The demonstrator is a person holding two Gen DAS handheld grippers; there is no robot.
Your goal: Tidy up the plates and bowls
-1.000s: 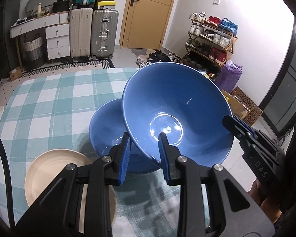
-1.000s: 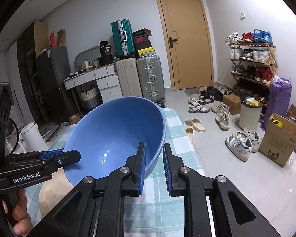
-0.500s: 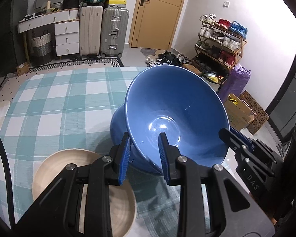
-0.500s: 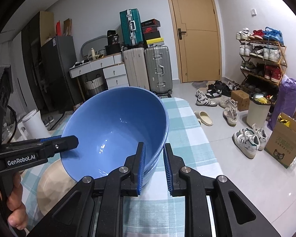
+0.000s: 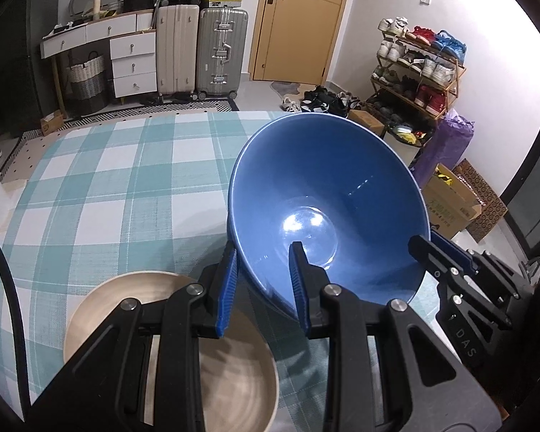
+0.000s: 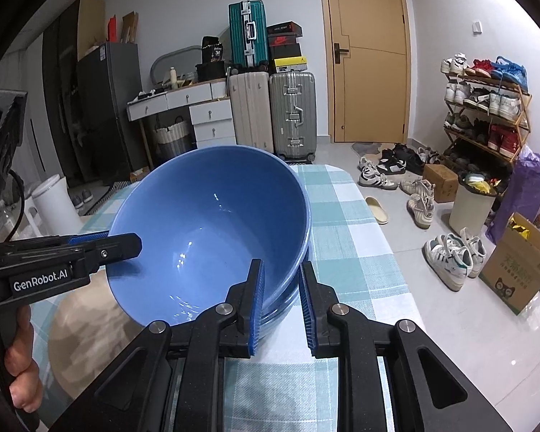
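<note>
A lived-in room with suitcases, a tan door and a shoe rack lies behind a table point(image 5: 100, 180) covered in a teal-and-white checked cloth. Above the table's right part, toward its near edge, a large blue bowl point(image 5: 327, 194) is carried tilted, its mouth turned toward the cameras. The left claw point(image 5: 262, 284) pinches the bowl's near rim, one pad inside and one outside the wall, jaws narrow on it. The right claw point(image 6: 280, 302) grips the opposite side of the rim the same way, jaws narrow around the wall. In the right wrist view a second blue rim shows just under the held bowl, so another blue bowl seems to sit beneath it; whether the two touch I cannot tell. A beige plate point(image 5: 169, 352) rests on the table by the near left corner, just beside the bowl.

The bowl looks like glazed ceramic: stiff, fairly heavy for its size, glossy and so likely slippery against the ribbed pads, and liable to chip if it knocks the bowl below. The thin rim is the only sensible hold, and two opposed grips keep so wide a vessel from swinging. I judge it should go down level and slowly, centred over the lower bowl, with the pads let go only once the weight is seated.
</note>
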